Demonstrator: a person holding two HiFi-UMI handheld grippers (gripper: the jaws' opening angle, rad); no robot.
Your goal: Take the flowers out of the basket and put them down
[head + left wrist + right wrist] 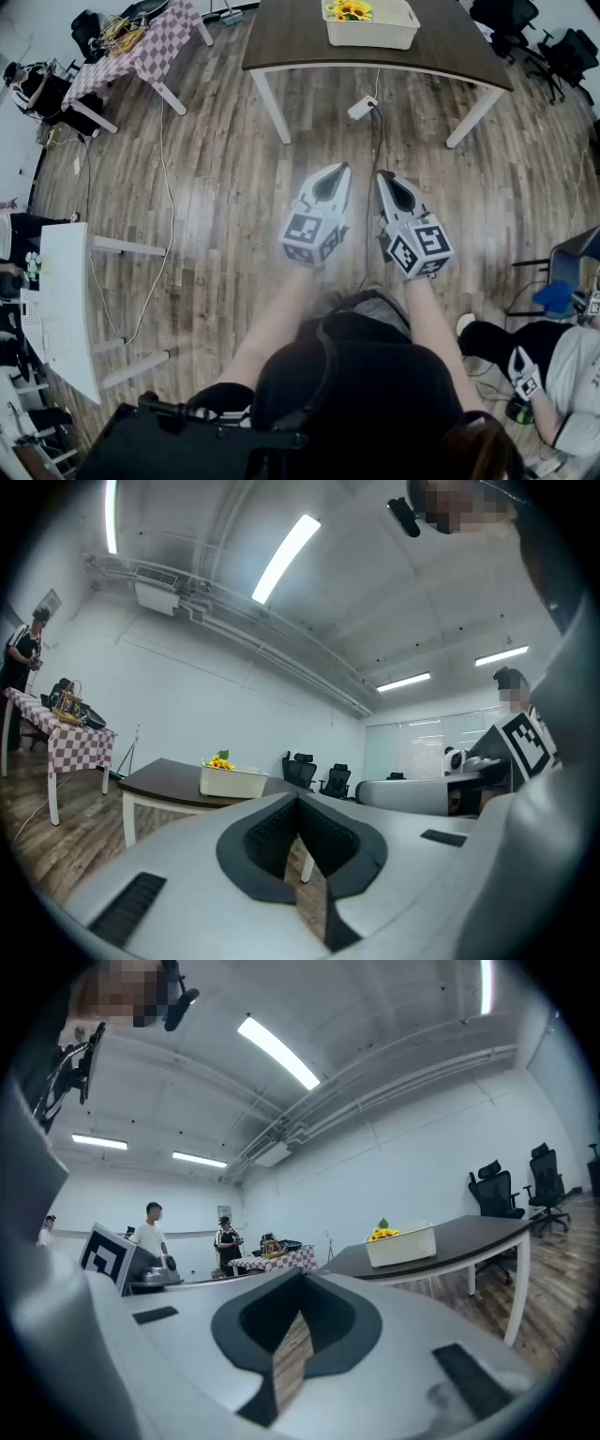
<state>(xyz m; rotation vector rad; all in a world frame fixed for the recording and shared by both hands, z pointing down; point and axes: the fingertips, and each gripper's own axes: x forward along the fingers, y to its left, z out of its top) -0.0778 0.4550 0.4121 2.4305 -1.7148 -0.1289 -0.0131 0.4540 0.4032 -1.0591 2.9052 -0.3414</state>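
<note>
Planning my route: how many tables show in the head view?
3: a dark table ahead with the basket, a checkered table upper left, a white table at left. More may be hidden.

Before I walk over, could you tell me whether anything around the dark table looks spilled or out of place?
Nothing stands out. The white basket sits upright on the dark table, flowers inside, nothing spilled around it.

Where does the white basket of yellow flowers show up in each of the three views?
Head view: basket at top centre, on the dark table.
Left gripper view: basket left of centre, at mid-height.
Right gripper view: basket right of centre.
Shared landmark: the dark table beneath it.
</note>
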